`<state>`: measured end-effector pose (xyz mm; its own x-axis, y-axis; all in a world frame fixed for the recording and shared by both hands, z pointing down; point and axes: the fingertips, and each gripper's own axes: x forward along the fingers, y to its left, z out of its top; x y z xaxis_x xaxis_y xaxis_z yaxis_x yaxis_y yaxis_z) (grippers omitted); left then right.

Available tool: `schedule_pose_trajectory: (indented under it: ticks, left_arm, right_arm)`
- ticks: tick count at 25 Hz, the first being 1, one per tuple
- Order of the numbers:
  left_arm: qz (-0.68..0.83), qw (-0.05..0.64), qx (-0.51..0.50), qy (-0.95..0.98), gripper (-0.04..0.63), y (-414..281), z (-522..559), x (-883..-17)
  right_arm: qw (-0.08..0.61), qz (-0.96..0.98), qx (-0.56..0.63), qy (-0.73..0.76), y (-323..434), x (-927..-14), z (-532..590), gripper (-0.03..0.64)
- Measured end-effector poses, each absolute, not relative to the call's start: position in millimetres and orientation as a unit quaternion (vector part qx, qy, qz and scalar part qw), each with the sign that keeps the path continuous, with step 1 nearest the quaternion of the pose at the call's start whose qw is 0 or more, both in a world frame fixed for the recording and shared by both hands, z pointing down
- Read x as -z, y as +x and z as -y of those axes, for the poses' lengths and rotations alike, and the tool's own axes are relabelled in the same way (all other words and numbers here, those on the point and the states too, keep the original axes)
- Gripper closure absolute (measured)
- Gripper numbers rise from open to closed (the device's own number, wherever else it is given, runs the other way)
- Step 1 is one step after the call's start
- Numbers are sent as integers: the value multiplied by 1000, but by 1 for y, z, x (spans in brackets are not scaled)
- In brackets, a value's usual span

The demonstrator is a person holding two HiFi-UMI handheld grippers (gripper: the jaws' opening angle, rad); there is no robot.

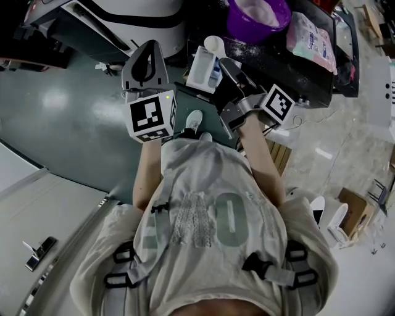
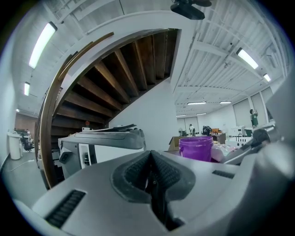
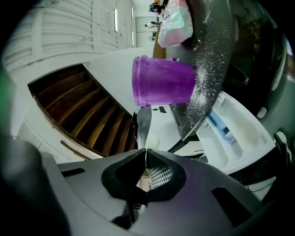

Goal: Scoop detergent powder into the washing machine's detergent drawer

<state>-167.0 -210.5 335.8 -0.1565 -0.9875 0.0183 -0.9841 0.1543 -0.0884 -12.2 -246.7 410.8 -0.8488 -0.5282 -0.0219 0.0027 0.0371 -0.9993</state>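
- The left gripper (image 2: 151, 156) is clenched on nothing, with its 2 jaws pressed together. It is held up beside the right one in the head view (image 1: 148, 52).
- The right gripper (image 3: 144, 154) grips the thin handle of the scoop (image 3: 144, 120), which sticks straight out from between its closed jaws.
- In the head view the right gripper (image 1: 227, 65) points toward the drawer (image 1: 201, 69). The scoop's white bowl (image 1: 214, 44) is at the drawer end nearest the tub (image 1: 256, 18). I cannot tell if the bowl holds powder.
- The drawer is pulled open: white, with a blue compartment (image 3: 235, 133).
- The purple tub holds white powder and stands on a dark counter (image 1: 278, 62) dusted with spilled powder.
- A pink bag (image 1: 311, 37) lies on the counter just beside the tub.
- The washer (image 2: 103, 140) is grey and white, and the left gripper view shows it left of the tub (image 2: 196, 147).
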Motion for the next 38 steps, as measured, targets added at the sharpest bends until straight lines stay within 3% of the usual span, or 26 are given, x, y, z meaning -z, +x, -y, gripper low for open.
schedule_pose_trajectory:
  ticks: [10,23,27,38]
  left_arm:
    - [-762,8,49,-645,574,-177,212,-350]
    - [-769,-6,51,-637,574,-187,210,-362]
    - [-769,-7,52,-637,574,-187,210,-363]
    - [-768,-10,50,-638,574,-185,213,-365]
  right_arm:
    - [127,-672,691,-233,-18,-478,238,606]
    - [72,-694,667,-261,-21,-498,236,606]
    - [16,-752,596,-280,-23,-497,239,606]
    - [-234,-887,264,-297,-33,-497,234,606]
